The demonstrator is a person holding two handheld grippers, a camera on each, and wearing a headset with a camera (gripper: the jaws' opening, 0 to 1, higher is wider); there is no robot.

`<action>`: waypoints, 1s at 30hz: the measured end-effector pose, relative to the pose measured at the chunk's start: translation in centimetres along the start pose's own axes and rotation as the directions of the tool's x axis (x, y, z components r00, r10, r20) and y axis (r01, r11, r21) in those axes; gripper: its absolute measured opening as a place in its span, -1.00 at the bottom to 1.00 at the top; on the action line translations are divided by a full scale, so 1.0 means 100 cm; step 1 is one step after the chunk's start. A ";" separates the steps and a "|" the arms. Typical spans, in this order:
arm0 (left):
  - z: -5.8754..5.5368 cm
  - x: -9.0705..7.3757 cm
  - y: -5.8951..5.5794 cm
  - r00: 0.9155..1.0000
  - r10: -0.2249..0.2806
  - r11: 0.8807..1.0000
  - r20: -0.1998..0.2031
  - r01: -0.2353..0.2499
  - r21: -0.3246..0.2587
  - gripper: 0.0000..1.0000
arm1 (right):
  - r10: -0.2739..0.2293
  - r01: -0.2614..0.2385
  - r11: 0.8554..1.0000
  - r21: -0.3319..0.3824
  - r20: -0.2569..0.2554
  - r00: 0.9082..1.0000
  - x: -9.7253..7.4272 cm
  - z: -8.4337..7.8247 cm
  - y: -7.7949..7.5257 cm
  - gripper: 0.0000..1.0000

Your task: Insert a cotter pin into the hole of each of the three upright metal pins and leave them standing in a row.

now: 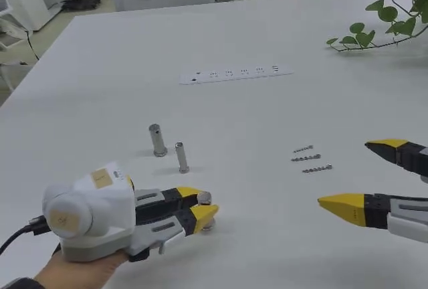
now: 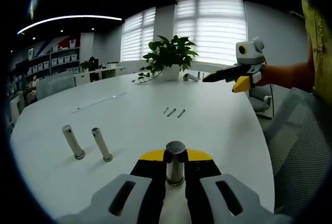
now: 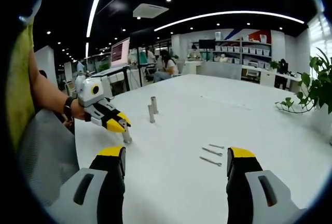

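Jaws: left gripper [image 1: 202, 210] clamps a metal pin [image 2: 175, 157], right gripper [image 1: 343, 172] gapes near cotter pins [image 1: 306, 158].

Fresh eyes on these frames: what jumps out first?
The yellow-tipped left gripper, low at the left of the head view, is shut on a short grey metal pin. Two matching upright pins stand on the white table just beyond it. At the right, the yellow-tipped right gripper is wide open, with three small cotter pins lying in a row close beside it.
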State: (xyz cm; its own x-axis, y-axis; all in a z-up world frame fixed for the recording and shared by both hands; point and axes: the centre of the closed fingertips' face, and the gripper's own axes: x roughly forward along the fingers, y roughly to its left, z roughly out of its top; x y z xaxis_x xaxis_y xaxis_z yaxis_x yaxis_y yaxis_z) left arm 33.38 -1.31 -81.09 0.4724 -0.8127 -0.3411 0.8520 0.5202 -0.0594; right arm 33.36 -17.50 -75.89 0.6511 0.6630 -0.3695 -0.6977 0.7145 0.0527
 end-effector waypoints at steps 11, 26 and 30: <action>-0.004 -0.011 0.011 1.000 0.010 1.000 -0.009 -0.010 0.010 -0.80 | 0.004 -0.004 1.000 -0.003 0.002 1.000 0.002 0.001 0.001 0.63; -0.012 -0.013 0.013 1.000 0.023 1.000 -0.016 -0.023 0.008 -0.80 | 0.004 -0.004 1.000 -0.001 0.000 1.000 0.001 0.000 0.001 0.62; -0.012 -0.014 0.012 1.000 0.016 1.000 -0.014 -0.016 0.015 -0.79 | 0.006 -0.006 1.000 -0.001 0.000 1.000 0.001 -0.001 0.002 0.62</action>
State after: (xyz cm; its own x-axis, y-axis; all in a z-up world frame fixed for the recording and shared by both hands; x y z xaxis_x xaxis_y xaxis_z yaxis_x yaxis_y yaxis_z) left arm 33.49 0.80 -81.81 0.4829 -0.8004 -0.3553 0.8477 0.5290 -0.0395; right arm 33.29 -17.30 -75.98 0.6470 0.6670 -0.3696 -0.7016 0.7105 0.0539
